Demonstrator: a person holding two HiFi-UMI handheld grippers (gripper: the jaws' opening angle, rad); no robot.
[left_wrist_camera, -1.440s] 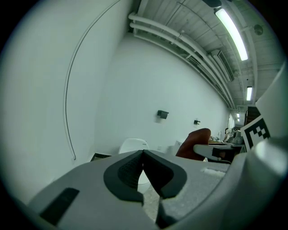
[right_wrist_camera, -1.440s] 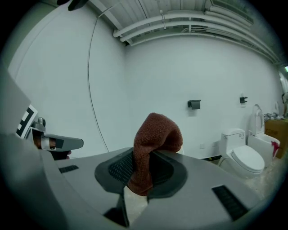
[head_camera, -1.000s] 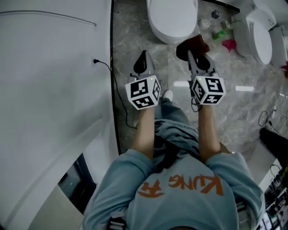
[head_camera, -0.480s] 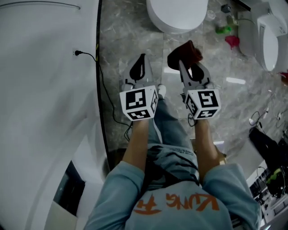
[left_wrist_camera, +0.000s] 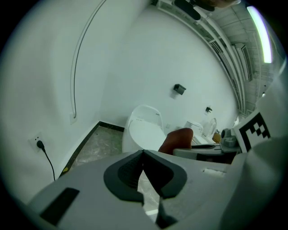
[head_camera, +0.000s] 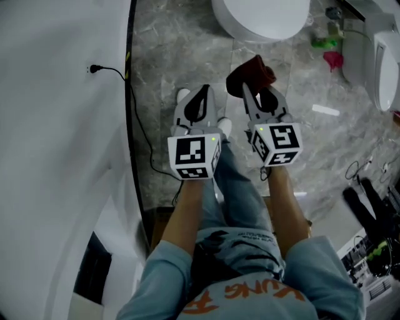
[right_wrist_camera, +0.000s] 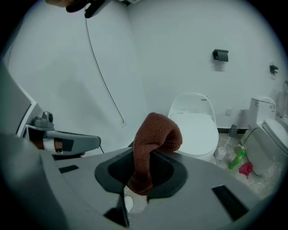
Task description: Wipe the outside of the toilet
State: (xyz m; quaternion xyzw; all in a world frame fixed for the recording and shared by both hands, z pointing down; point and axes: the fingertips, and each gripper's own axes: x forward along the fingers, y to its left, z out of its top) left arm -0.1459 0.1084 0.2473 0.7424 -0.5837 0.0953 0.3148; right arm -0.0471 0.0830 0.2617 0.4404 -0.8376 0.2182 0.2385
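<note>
Grey veined marble floor (head_camera: pixel 175 56), glossy, is bounded at left by a smooth white wall (head_camera: pixel 56 137) with a dark skirting line. Two white toilets are counted. The nearer oval toilet (head_camera: pixel 262 19), lid down, is seen at the floor's far edge, ahead of both grippers and apart from them. A second toilet (head_camera: pixel 378 59) is set at the right edge. Two grippers are held side by side. Left gripper (head_camera: pixel 202 94): jaws pressed together, nothing between. Right gripper (head_camera: pixel 257 94): jaws clamped on one brown terry cloth (head_camera: pixel 251 74), humped over the tips. A black wall fitting (right_wrist_camera: pixel 220 55) above the toilet is shown by the gripper views, not by the head view. One green bottle (head_camera: pixel 325 42) is seen on the floor between the toilets.
</note>
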